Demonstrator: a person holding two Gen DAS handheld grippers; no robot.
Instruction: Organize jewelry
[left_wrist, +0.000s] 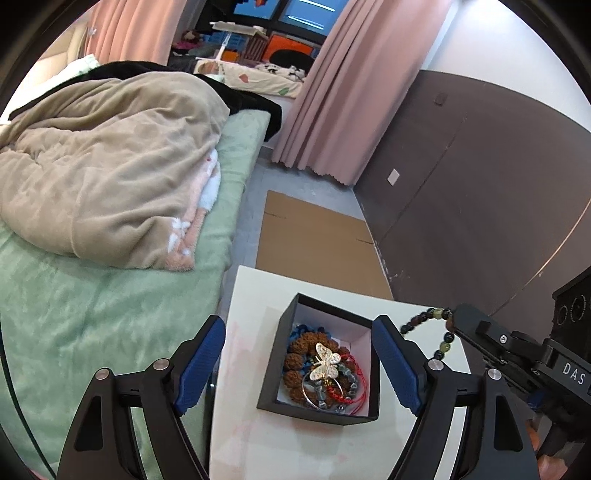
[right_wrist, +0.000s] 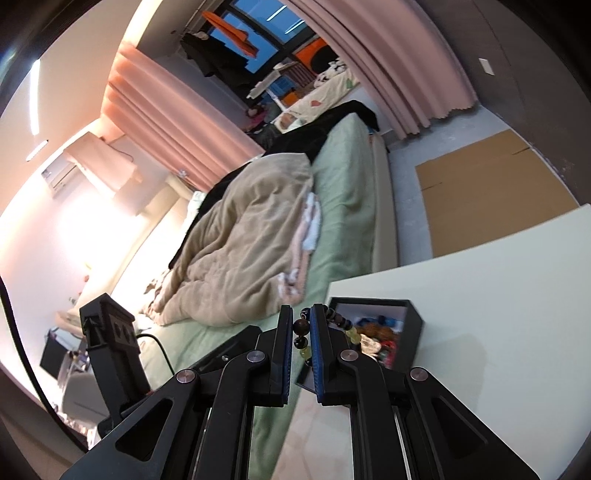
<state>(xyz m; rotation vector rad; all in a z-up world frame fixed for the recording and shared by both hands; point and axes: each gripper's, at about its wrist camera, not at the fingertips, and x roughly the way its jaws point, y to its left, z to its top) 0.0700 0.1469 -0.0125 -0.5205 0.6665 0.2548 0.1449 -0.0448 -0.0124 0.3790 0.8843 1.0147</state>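
Note:
A black open box (left_wrist: 273, 354) stands on the white table (left_wrist: 251, 435). It holds several pieces: a gold butterfly ornament (left_wrist: 325, 363), brown seed beads, a red cord bracelet, a silver bangle. My left gripper (left_wrist: 299, 365) is open, its blue pads on either side of the box, above it. My right gripper (right_wrist: 300, 332) is shut on a dark and green bead bracelet (right_wrist: 300, 328), held above the table just right of the box (right_wrist: 415, 325). The bracelet also shows in the left wrist view (left_wrist: 428, 317), hanging from the right gripper's tips (left_wrist: 458, 319).
A bed with green sheet (left_wrist: 92, 314) and beige blanket (left_wrist: 110, 166) lies left of the table. Flat cardboard (left_wrist: 314, 236) lies on the floor beyond the table. A brown wall (left_wrist: 480, 184) and pink curtains (left_wrist: 332, 92) stand at the right.

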